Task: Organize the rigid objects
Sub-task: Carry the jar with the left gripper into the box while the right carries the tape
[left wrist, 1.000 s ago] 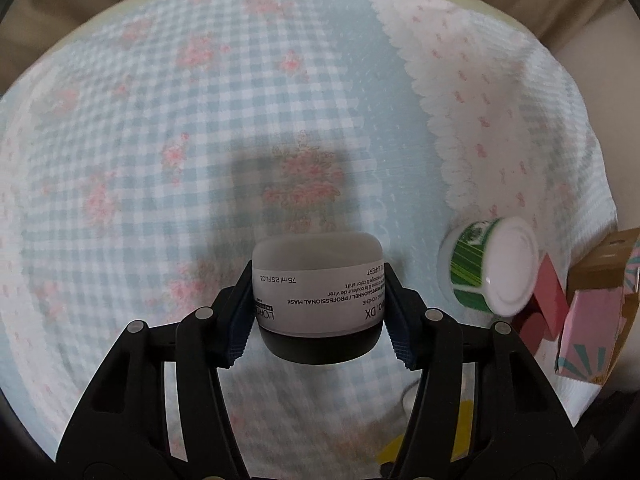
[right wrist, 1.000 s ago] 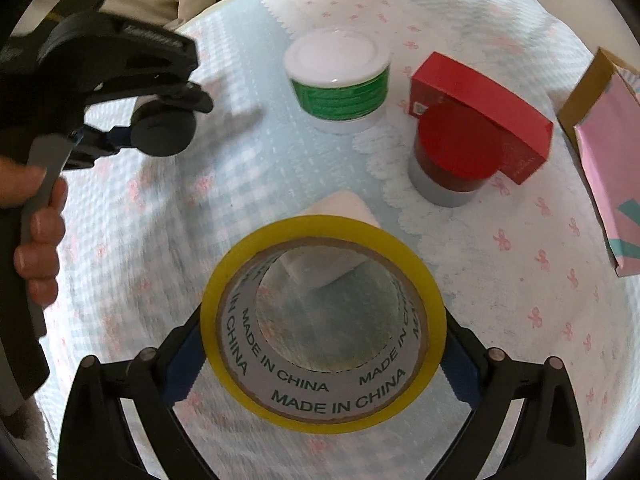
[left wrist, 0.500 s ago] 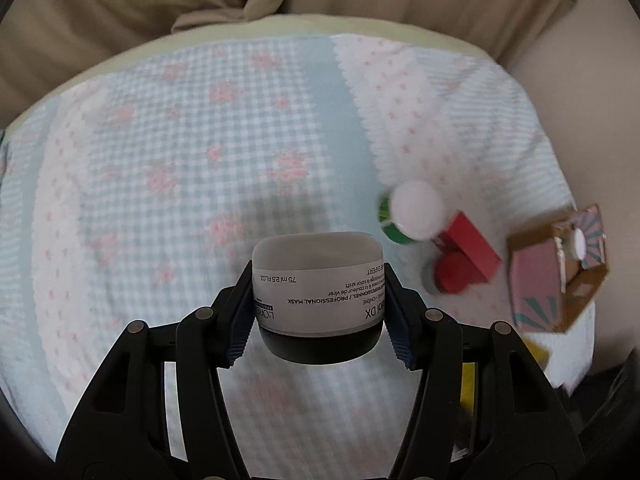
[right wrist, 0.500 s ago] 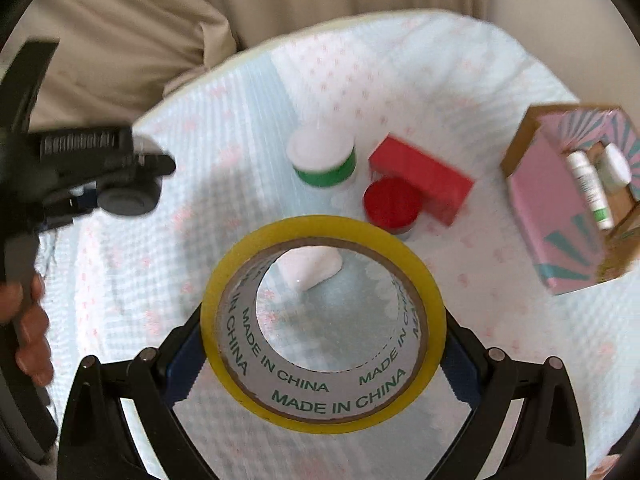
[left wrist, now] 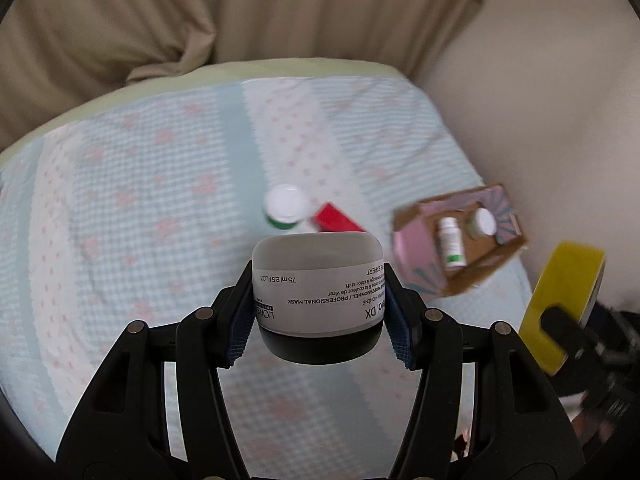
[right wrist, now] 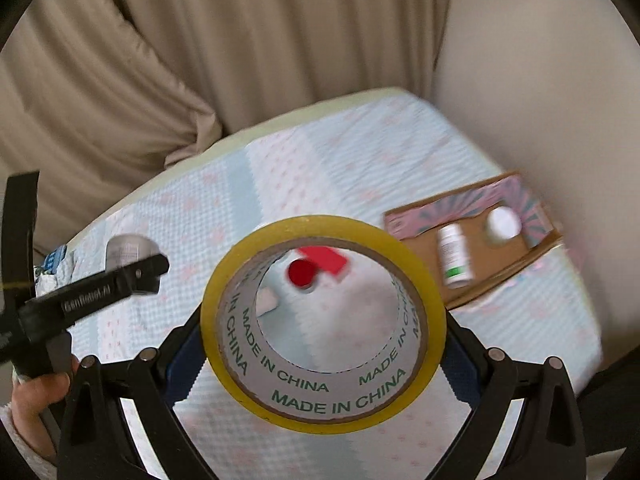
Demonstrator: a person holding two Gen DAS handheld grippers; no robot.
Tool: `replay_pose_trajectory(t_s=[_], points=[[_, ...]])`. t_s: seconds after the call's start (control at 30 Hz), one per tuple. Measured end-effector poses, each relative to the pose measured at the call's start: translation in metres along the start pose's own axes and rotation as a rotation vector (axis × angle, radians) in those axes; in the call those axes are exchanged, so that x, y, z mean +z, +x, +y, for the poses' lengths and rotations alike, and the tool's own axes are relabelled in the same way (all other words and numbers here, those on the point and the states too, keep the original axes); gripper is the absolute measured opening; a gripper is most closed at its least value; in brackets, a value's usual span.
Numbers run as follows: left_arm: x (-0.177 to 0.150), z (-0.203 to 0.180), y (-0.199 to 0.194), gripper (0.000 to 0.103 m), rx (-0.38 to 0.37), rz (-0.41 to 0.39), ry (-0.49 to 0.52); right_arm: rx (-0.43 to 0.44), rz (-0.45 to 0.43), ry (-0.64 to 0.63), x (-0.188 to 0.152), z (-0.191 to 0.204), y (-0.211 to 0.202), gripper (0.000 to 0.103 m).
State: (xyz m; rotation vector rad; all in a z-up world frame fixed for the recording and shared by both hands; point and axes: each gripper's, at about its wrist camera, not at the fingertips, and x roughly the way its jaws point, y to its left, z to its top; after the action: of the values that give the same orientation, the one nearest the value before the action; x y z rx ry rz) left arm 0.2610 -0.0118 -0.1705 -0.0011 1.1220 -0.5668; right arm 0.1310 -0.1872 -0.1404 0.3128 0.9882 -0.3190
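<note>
My left gripper [left wrist: 320, 312] is shut on a white jar with a black lid [left wrist: 318, 280], held high above the bed. My right gripper [right wrist: 324, 344] is shut on a yellow tape roll [right wrist: 324, 400], also raised; the roll shows at the right edge of the left wrist view [left wrist: 560, 300]. A pink cardboard box [left wrist: 416, 248] lies open at the right of the bed, with a white bottle [left wrist: 450, 242] and a small jar [left wrist: 482, 222] inside. The box also shows in the right wrist view [right wrist: 500, 256].
On the blue checked bedcover [left wrist: 160, 220] lie a green tub with a white lid [left wrist: 286, 206] and a red box [left wrist: 336, 220]. Through the tape roll I see a red-lidded jar [right wrist: 302, 274] and a white object [right wrist: 266, 300]. Beige curtains [left wrist: 200, 20] hang behind.
Both grippers have risen and pulled back with their loads, so the bed objects look smaller. The open pink box has come fully into view at the right.
</note>
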Motion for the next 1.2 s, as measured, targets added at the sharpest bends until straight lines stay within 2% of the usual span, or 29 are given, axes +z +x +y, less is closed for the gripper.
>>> replay_pose_trajectory(t_s=[0.23, 0.47, 0.57, 0.7, 0.9, 1.03, 1.2], points=[[-0.003, -0.069, -0.005, 0.053, -0.047, -0.001, 0.037, -0.013, -0.032, 0.062, 0.029, -0.073, -0.043, 0.098], [-0.002, -0.133, 0.023, 0.053, -0.037, 0.010, 0.005, -0.005, -0.013, 0.099, 0.045, -0.157, -0.042, 0.098], [-0.001, -0.158, 0.042, 0.053, -0.036, 0.023, -0.028, 0.017, 0.020, 0.123, 0.055, -0.198, -0.027, 0.098], [0.003, -0.196, 0.087, 0.053, -0.025, 0.061, -0.040, 0.034, 0.074, 0.141, 0.069, -0.249, 0.007, 0.098], [0.011, -0.233, 0.157, 0.053, 0.000, 0.129, -0.062, 0.047, 0.174, 0.161, 0.082, -0.301, 0.068, 0.098], [0.014, -0.245, 0.205, 0.053, 0.020, 0.190, -0.094, 0.045, 0.229, 0.125, 0.089, -0.321, 0.113, 0.098], [0.019, -0.255, 0.268, 0.053, 0.075, 0.272, -0.064, 0.055, 0.255, 0.001, 0.086, -0.325, 0.172, 0.098]])
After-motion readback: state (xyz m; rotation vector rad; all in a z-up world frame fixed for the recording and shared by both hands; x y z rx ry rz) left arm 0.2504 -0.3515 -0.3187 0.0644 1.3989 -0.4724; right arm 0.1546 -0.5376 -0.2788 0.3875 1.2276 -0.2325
